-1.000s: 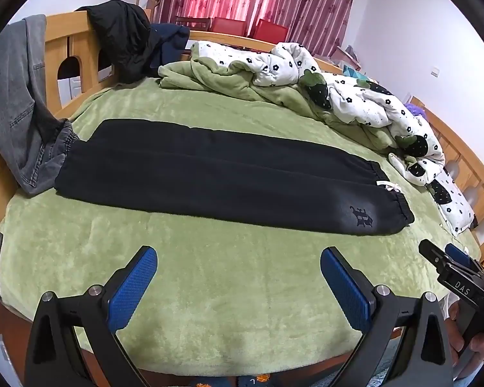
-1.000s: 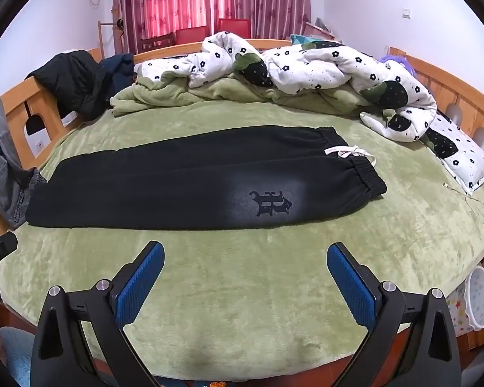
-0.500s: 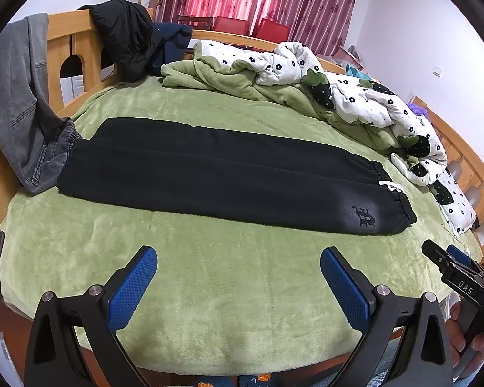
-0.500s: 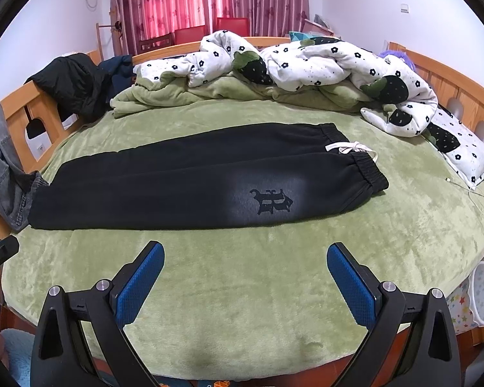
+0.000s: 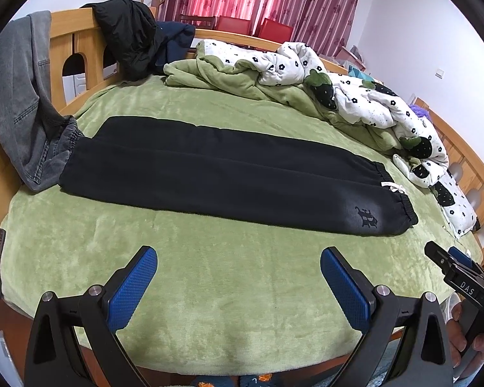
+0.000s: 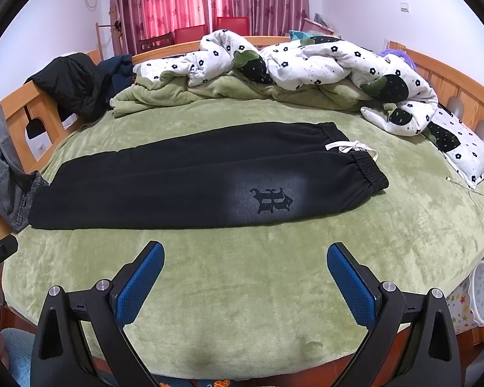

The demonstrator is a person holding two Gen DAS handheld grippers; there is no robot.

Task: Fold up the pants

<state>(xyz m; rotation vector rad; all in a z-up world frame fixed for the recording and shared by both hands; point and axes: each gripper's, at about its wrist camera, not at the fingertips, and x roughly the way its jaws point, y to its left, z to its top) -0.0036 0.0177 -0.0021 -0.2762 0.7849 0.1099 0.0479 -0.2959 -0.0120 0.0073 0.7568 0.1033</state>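
Pants (image 5: 229,180): flat, lengthwise across mid-bed (image 5: 209,290), legs together.
Jeans (image 5: 25,106): draped over the footboard, touching the pants' cuffs.
Quilt (image 6: 306,64): heaped along the far edge.
Left gripper (image 5: 238,274): fingers wide apart, empty, over the near edge.
Right gripper (image 6: 245,271): likewise.

Black pants (image 5: 229,180), flat, lengthwise-folded
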